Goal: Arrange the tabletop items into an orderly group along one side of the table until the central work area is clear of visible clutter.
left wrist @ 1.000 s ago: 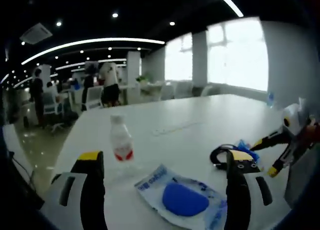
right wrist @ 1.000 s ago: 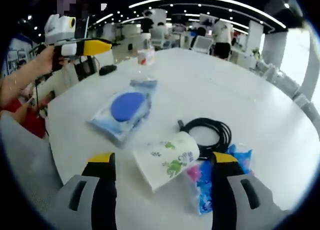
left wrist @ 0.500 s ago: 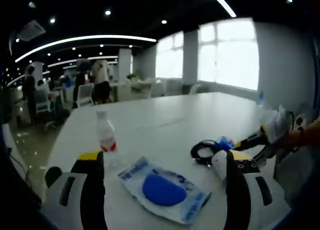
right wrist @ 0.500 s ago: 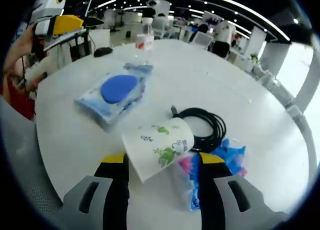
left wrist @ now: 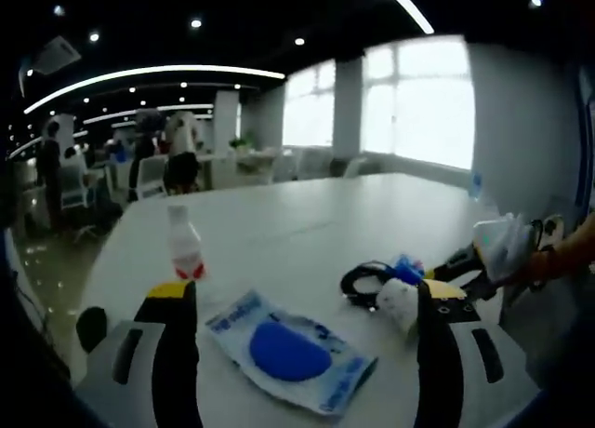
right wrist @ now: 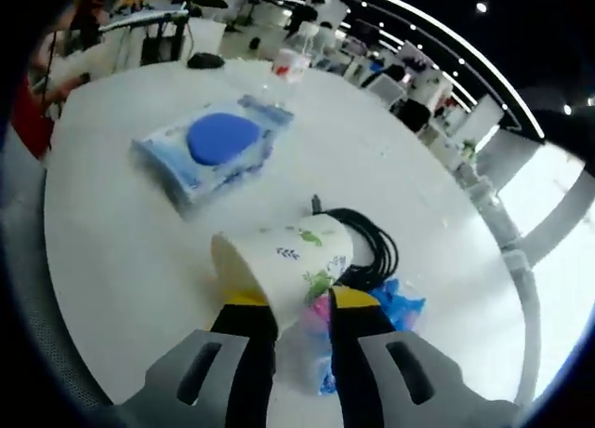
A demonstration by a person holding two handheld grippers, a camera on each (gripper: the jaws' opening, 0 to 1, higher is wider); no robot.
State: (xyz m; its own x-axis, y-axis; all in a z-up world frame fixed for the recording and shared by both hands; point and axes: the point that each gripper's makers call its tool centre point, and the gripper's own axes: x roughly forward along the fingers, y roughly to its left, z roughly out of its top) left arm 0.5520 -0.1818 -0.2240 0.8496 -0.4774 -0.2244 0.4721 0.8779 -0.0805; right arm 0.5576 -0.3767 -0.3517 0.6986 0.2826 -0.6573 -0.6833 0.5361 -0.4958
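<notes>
A paper cup [right wrist: 279,260] with green prints lies on its side on the white table [right wrist: 121,251], and my right gripper [right wrist: 299,302] is shut on its base end. A blue and pink packet [right wrist: 376,312] and a coiled black cable [right wrist: 372,242] lie just beyond it. Farther off are a blue wipes pack [right wrist: 209,144] and a small water bottle [right wrist: 288,63]. My left gripper [left wrist: 302,344] hangs open above the near table edge, over the wipes pack [left wrist: 284,349]. The bottle [left wrist: 184,247] stands left of it. The cup [left wrist: 398,302] and cable [left wrist: 363,281] lie to the right, where the right gripper [left wrist: 483,259] reaches in.
A small black object [right wrist: 204,60] sits near the table's far edge beside the bottle. Chairs, desks and people stand beyond the table [left wrist: 307,223], whose far half is bare. A person's sleeve [right wrist: 28,102] shows at the left edge.
My right gripper has moved in and its jaws have narrowed from wide open onto the paper cup. The left gripper stays open; its view has shifted slightly.
</notes>
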